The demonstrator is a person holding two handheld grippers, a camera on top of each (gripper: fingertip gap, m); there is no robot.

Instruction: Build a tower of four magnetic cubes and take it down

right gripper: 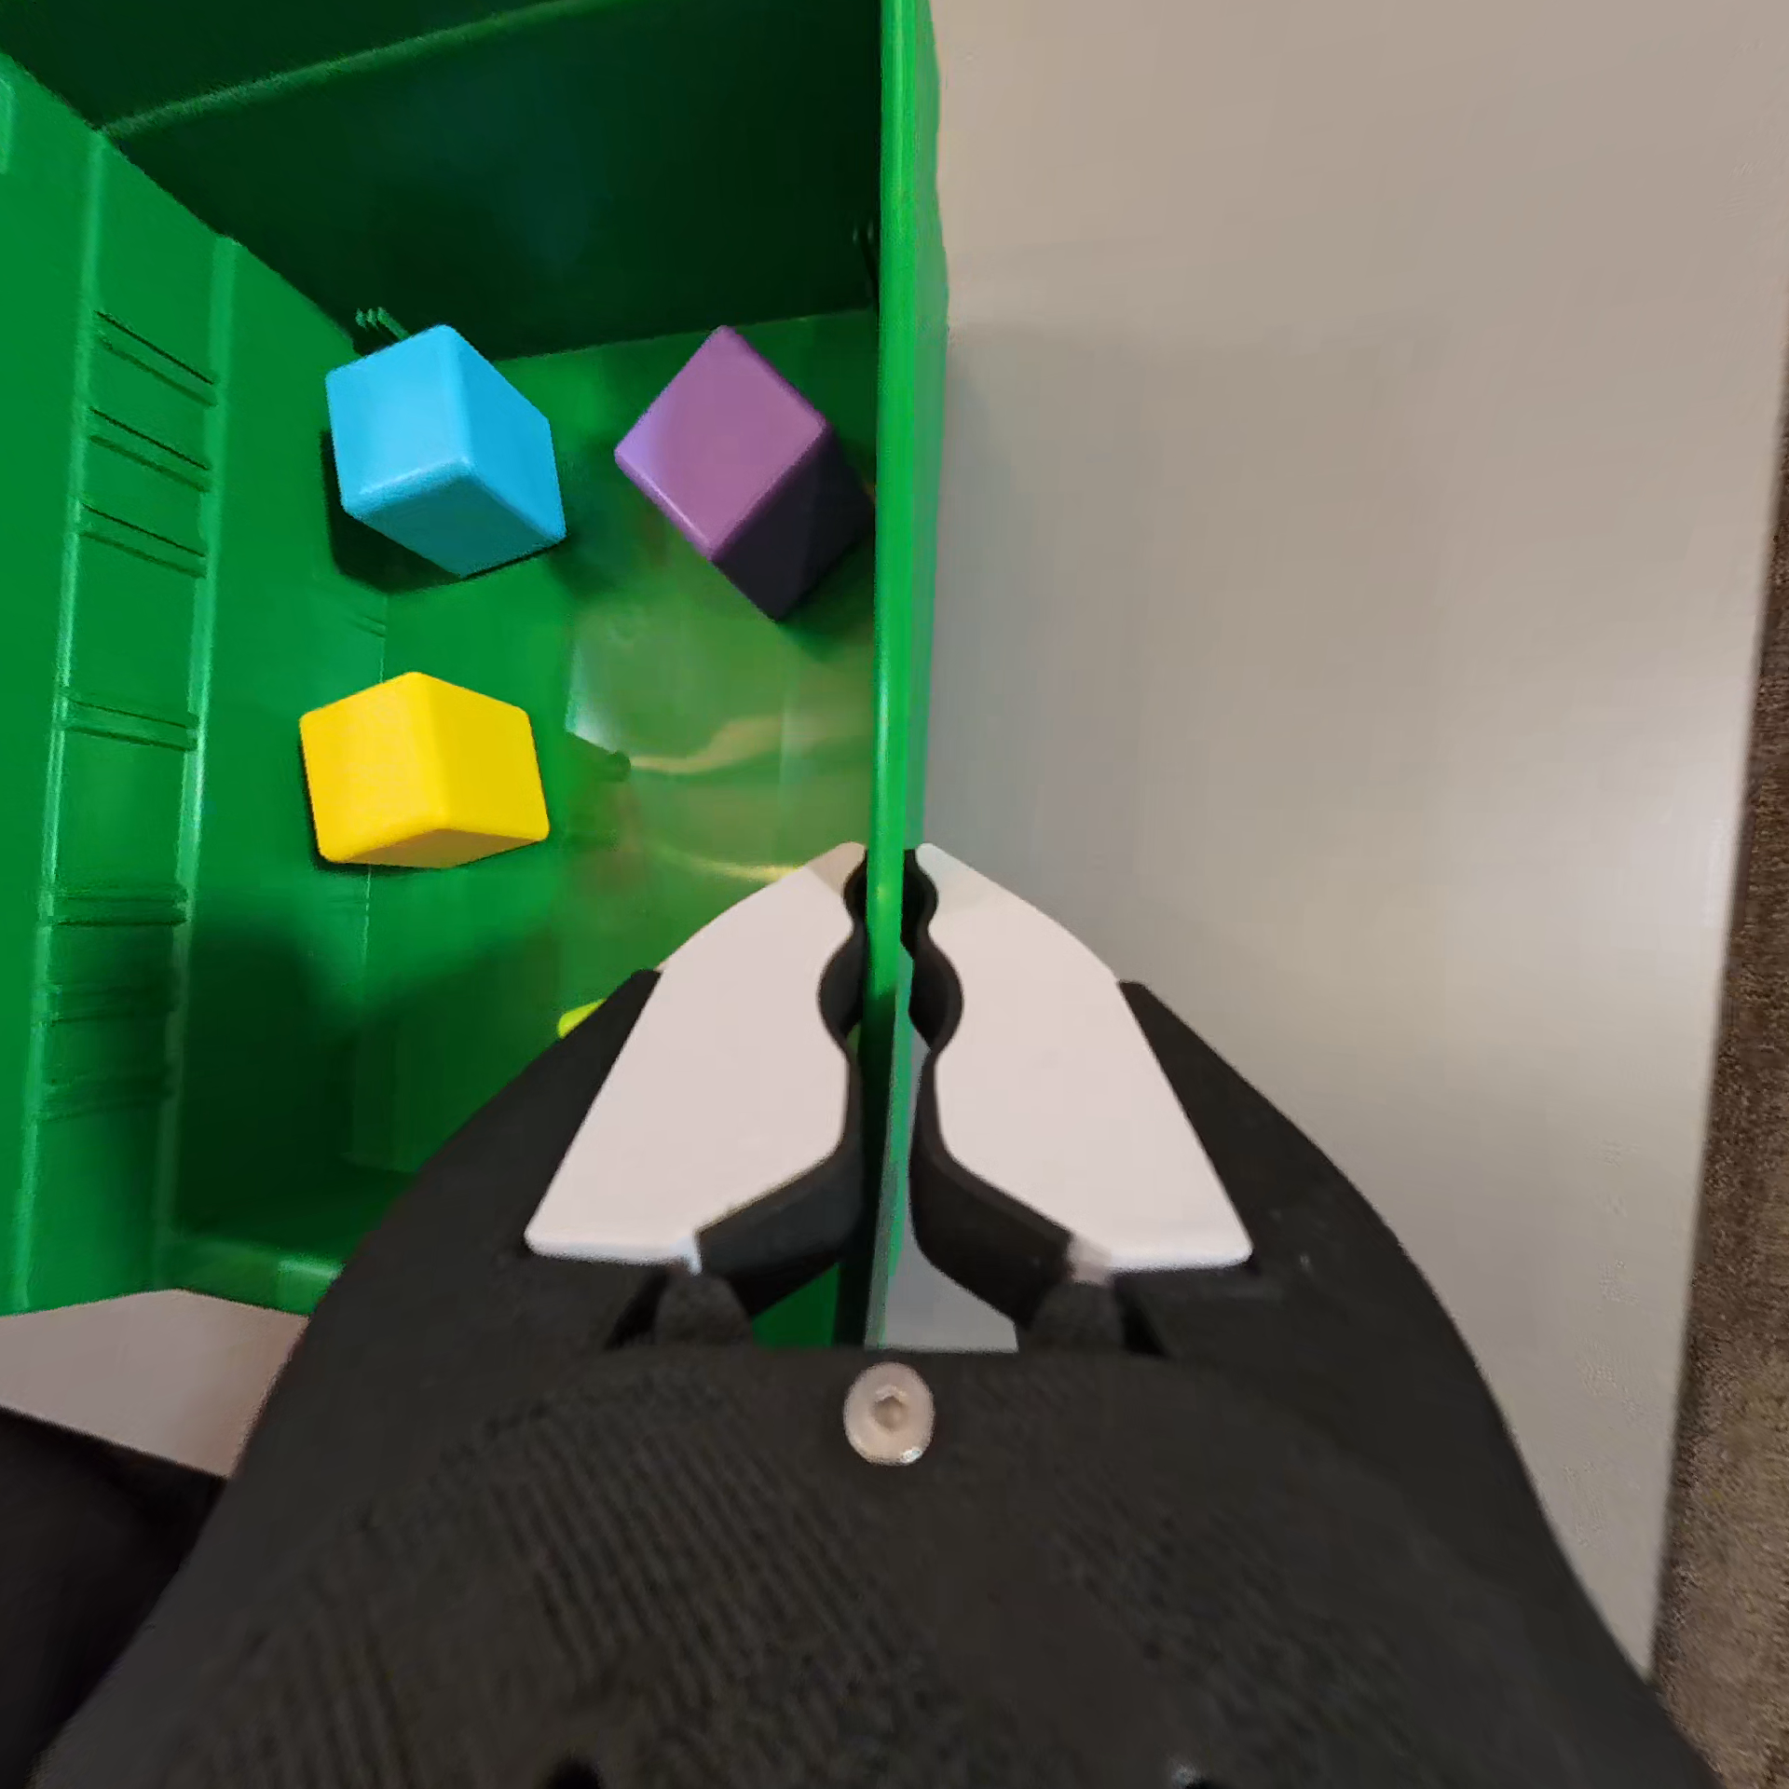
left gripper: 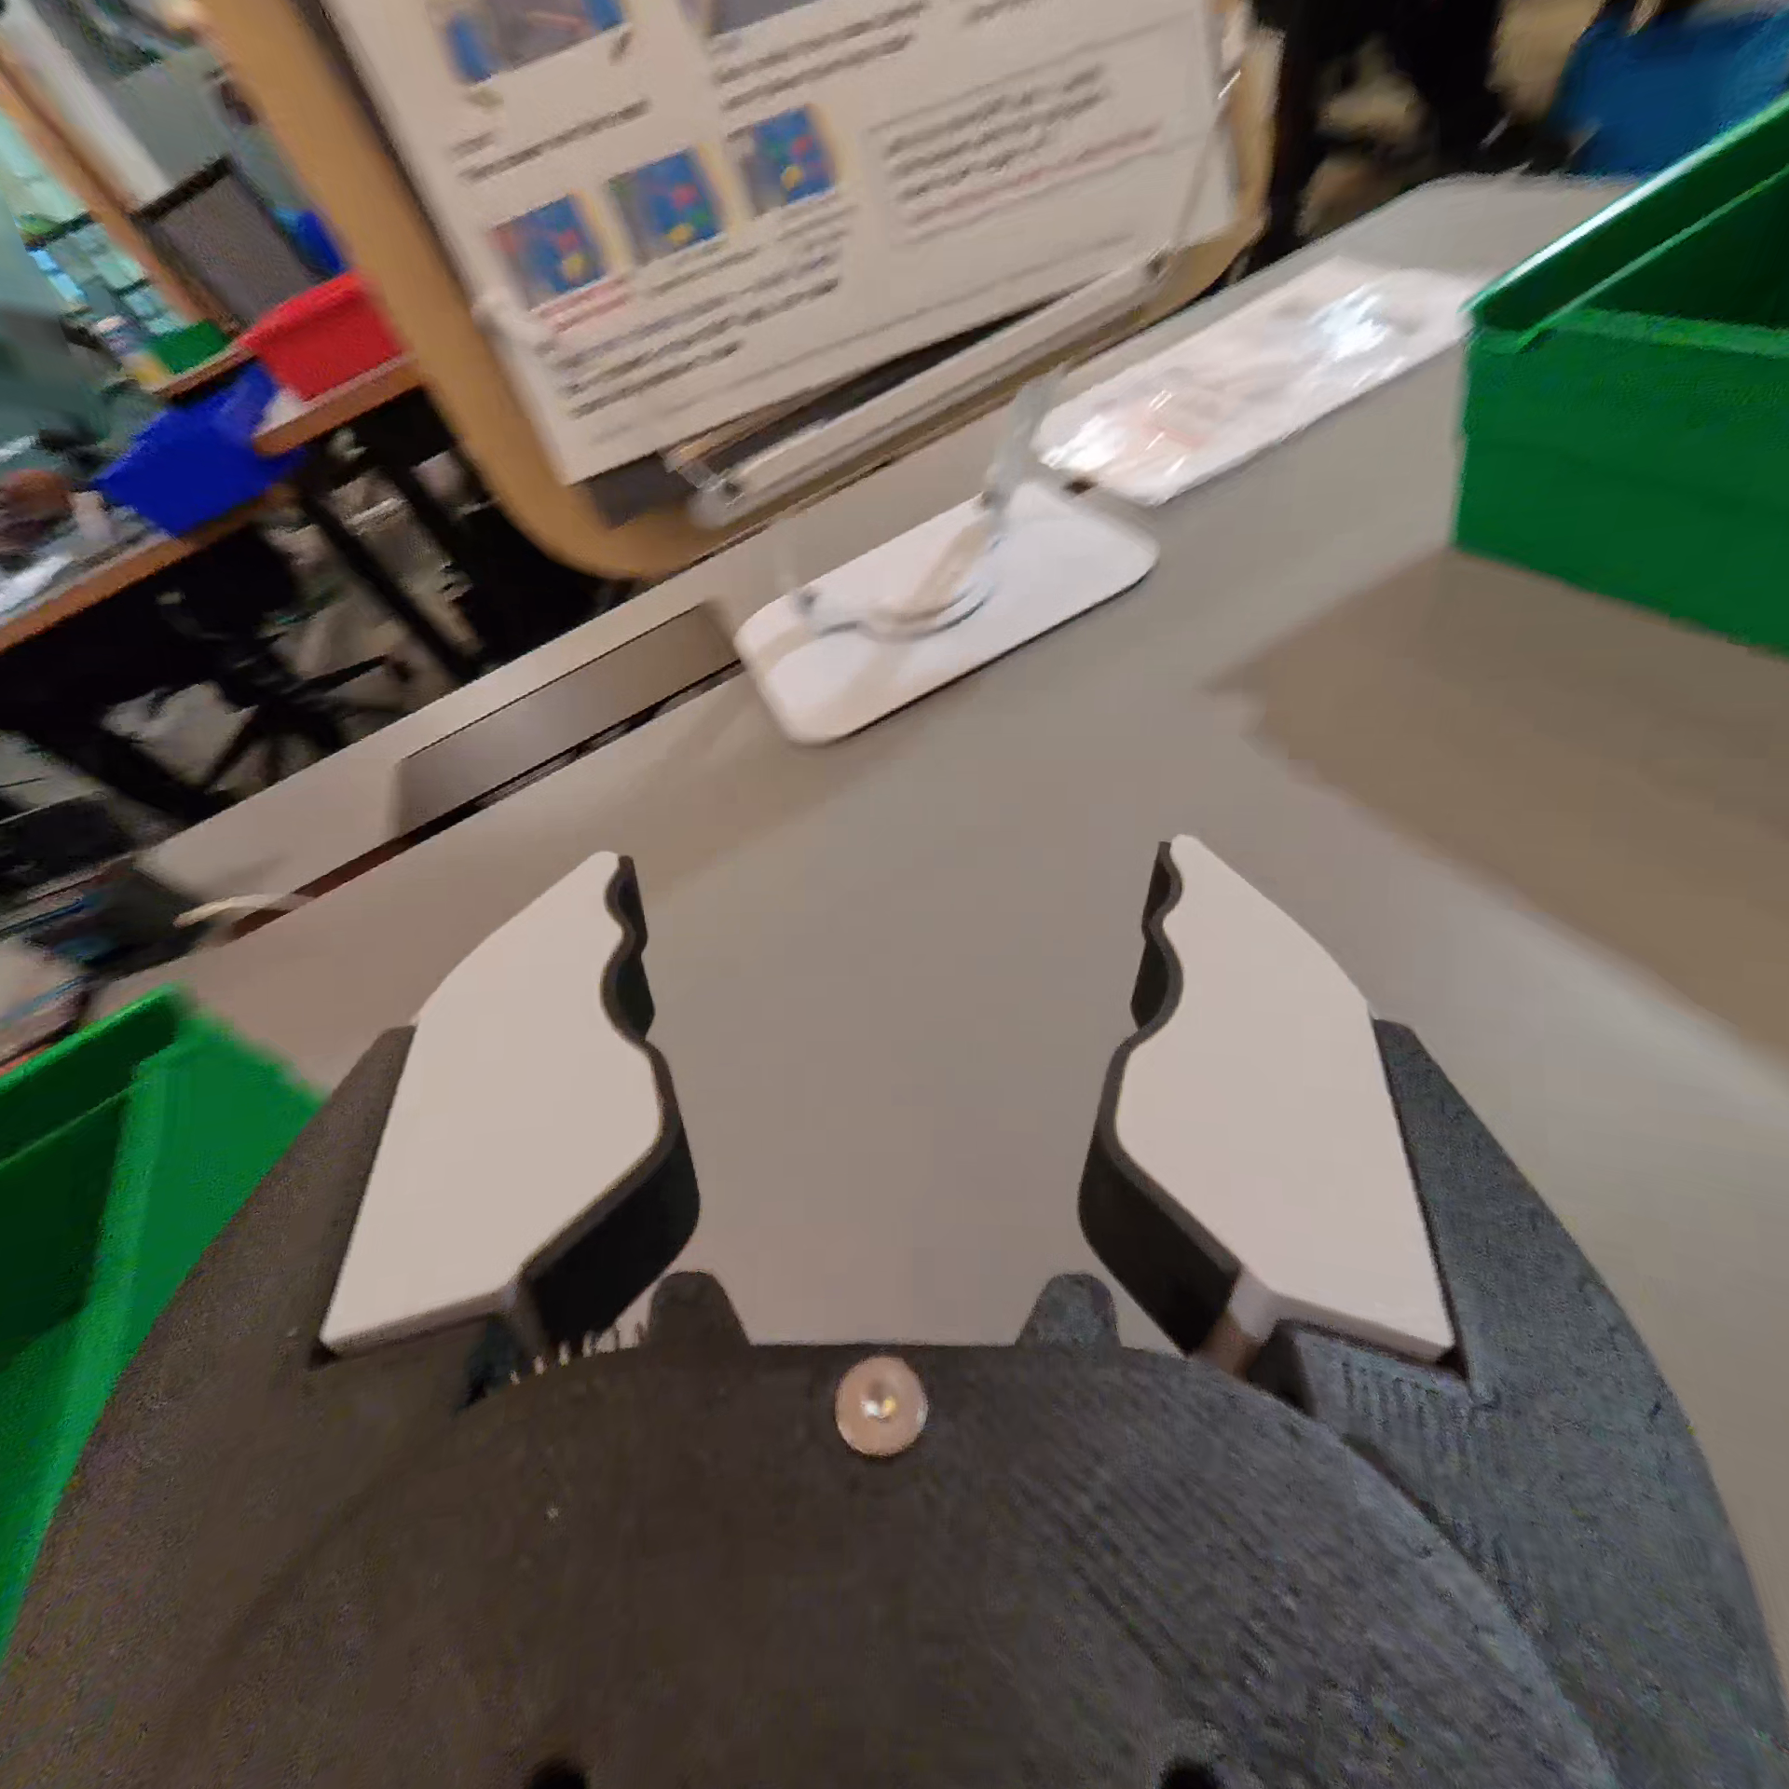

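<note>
Glossy green plastic bin [right gripper: 900,484] holds smooth matt blocks [right gripper: 440,450]; the grippers' [right gripper: 889,862] black bodies look rough and ridged.

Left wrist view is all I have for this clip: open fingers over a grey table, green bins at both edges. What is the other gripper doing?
Observer: The right gripper is shut on the thin side wall of a green plastic bin, one finger inside and one outside.
Operator: Is anything in that bin?
Observer: Three cubes lie on its floor: a light blue cube, a purple cube and a yellow cube.
Operator: Do the cubes touch each other?
Observer: No, green floor shows between all three, and none touches the fingers.
</note>
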